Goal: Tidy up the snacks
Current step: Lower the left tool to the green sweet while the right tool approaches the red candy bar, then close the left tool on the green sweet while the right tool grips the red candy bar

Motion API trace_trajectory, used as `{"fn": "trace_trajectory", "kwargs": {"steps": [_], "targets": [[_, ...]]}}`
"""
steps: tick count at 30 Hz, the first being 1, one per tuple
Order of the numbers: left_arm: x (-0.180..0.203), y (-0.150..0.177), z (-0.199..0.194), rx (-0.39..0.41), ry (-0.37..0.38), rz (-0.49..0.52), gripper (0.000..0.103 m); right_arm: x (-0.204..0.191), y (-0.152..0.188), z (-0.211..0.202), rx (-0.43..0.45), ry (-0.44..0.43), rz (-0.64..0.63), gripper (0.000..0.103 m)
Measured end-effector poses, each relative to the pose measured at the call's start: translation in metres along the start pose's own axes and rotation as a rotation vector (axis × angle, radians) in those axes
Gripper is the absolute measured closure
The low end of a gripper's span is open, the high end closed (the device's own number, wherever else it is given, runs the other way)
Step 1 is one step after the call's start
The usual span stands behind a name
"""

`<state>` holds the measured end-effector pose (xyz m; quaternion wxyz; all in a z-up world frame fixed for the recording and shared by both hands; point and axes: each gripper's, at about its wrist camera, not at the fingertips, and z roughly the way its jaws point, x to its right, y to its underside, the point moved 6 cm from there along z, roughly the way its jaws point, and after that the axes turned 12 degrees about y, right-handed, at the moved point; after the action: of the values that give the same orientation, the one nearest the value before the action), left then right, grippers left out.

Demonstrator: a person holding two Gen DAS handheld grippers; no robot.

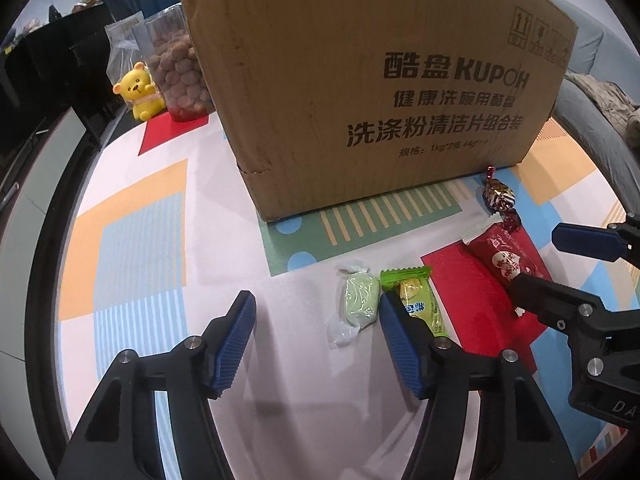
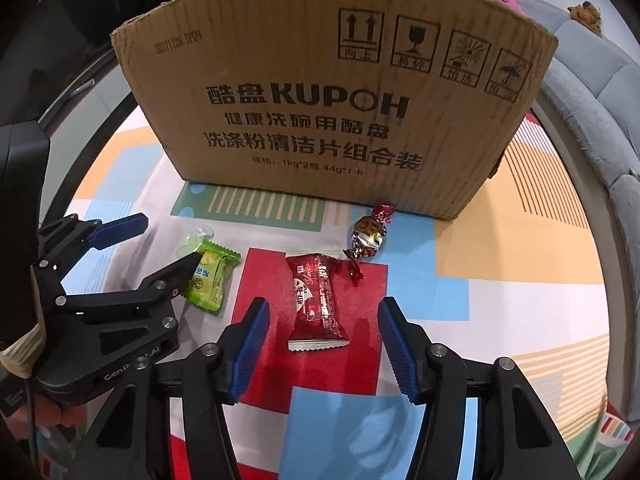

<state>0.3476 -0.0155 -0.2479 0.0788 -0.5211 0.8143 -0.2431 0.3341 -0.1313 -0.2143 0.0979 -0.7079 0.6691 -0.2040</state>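
Left tongs (image 1: 316,340): jaws part open, holding nothing; blue pads stand over bare patterned surface (image 1: 132,240), the right pad beside the pale green candy.
Right tongs (image 2: 322,344): jaws part open, holding nothing; the red snack packet lies between the pads, not touched.
Red snack packet (image 2: 318,300): lies flat on a red patch of the surface, long axis pointing away from the camera. Judged light and glossy, likely slippery; contents possibly brittle. Grip across the filled middle, not the serrated end seals. White characters on the wrapper are too small to read.
Pale green candy (image 1: 357,300): twist-wrapped, just left of the green packet. Judged light, soft; take it by the body, as the clear twisted ends would pull loose.
Green snack packet (image 2: 210,280): flat pillow pack with crimped ends, touching the candy. Judged light and crushable. Print not legible.
Foil-wrapped chocolate (image 2: 370,236): red and gold twist wrap, near the box base. Judged small, firm, prone to roll.
Cardboard box (image 2: 332,108): stands behind all the snacks. Reads "KUPOH" with Chinese text, "1kg", "44g", handling symbols, and code "20271128 DP09".
Yellow bear figure (image 1: 138,92): far left, beside a clear bag of brown round snacks (image 1: 180,72).
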Motion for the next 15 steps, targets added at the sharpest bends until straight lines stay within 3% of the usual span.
{"fn": "trace_trajectory", "kwargs": {"steps": [5, 15], "targets": [[0.000, -0.004, 0.002, 0.017, 0.007, -0.010, 0.043, -0.006, 0.005, 0.008, -0.007, -0.014, 0.001, 0.051], [0.005, -0.004, 0.006, 0.048, 0.048, -0.026, 0.062, -0.011, 0.018, 0.024, -0.044, -0.028, 0.011, 0.059]]}}
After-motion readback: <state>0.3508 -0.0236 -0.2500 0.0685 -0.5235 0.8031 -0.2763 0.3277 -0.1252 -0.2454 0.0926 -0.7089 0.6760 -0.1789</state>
